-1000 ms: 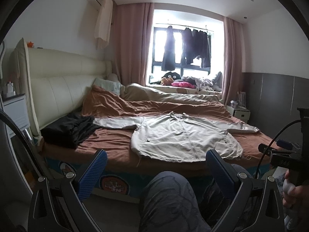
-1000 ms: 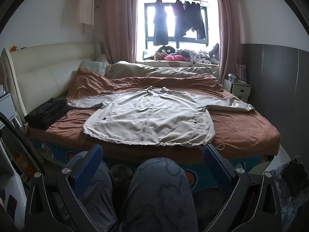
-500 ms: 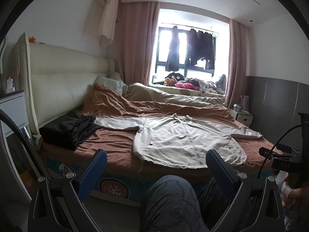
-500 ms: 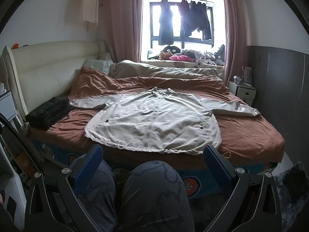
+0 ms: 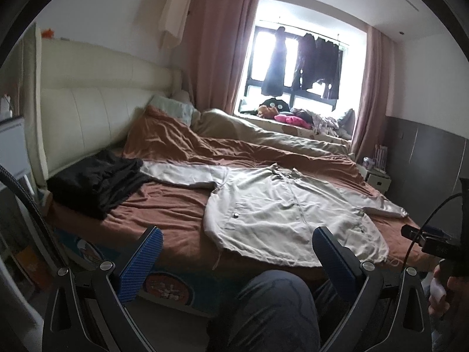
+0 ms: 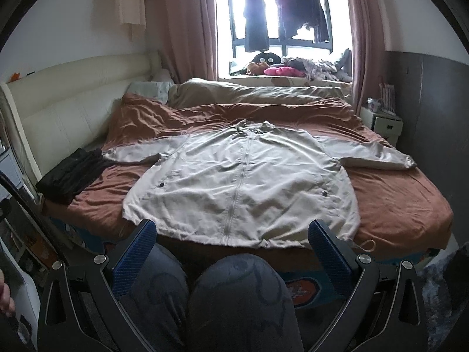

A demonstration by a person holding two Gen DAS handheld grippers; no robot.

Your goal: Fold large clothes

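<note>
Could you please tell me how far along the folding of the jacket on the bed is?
Done: the beige jacket lies spread flat, zipped, both sleeves out, on the brown bedspread.
In hand: nothing; the left claw and right claw are open, short of the hem.
Left: every fold.

Pale beige zip-front jacket [image 6: 243, 182]: its hem centre is hidden behind the person's grey-trousered knees [image 6: 234, 299], and in the left wrist view the right blue-padded finger [image 5: 331, 252] covers part of the hem. Folded black garment [image 5: 96, 179]: type cannot be told. Heap of clothes on the windowsill [image 6: 296, 66]: items too small to distinguish. White bedside cabinet [image 5: 11, 146]: cut off by the frame edge.
</note>
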